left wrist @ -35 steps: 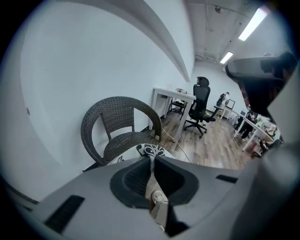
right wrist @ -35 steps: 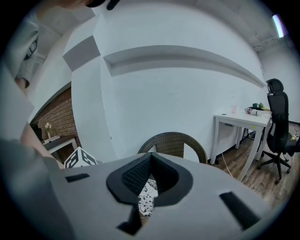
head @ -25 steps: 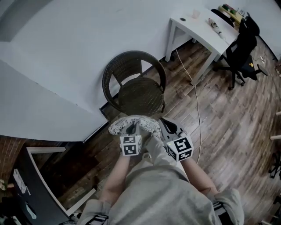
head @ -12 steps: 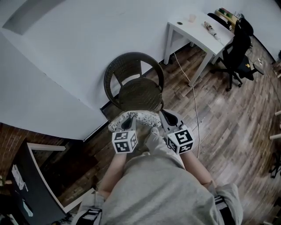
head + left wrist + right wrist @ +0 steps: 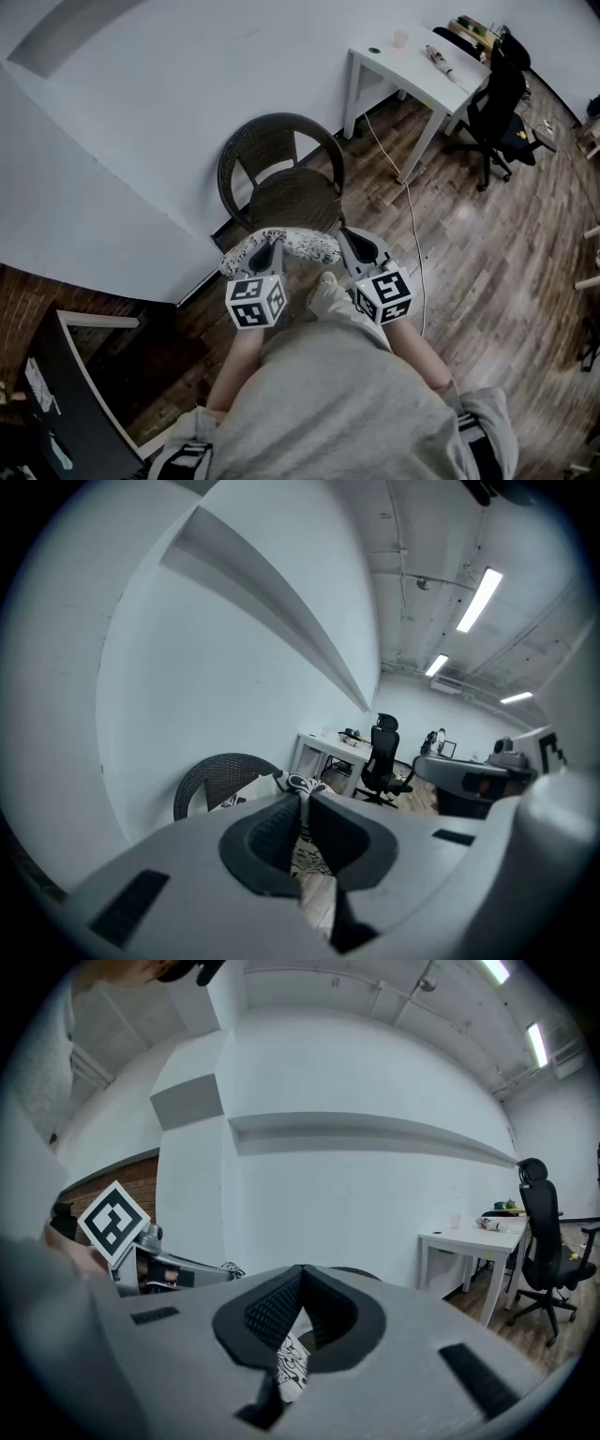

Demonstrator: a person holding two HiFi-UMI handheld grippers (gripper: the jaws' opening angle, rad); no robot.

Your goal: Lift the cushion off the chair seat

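Observation:
The black-and-white patterned cushion (image 5: pixel 281 247) hangs in the air, in front of the dark wicker chair (image 5: pixel 279 150) and clear of its bare seat (image 5: pixel 294 200). My left gripper (image 5: pixel 272 253) is shut on the cushion's left part, and the fabric (image 5: pixel 302 853) shows pinched between its pads. My right gripper (image 5: pixel 347 240) is shut on the cushion's right edge, where a fold of the cushion (image 5: pixel 289 1369) hangs out under the closed jaws. In the left gripper view the chair's back (image 5: pixel 217 776) rises behind the cushion.
A white desk (image 5: pixel 417 58) with small items stands at the back right, a black office chair (image 5: pixel 497 98) beside it. A cable (image 5: pixel 409 202) runs across the wooden floor. A white wall is behind the wicker chair, and a dark shelf (image 5: pixel 56 394) at the lower left.
Both grippers have risen towards the camera with the cushion, the left one more. The cushion has come higher above and in front of the seat.

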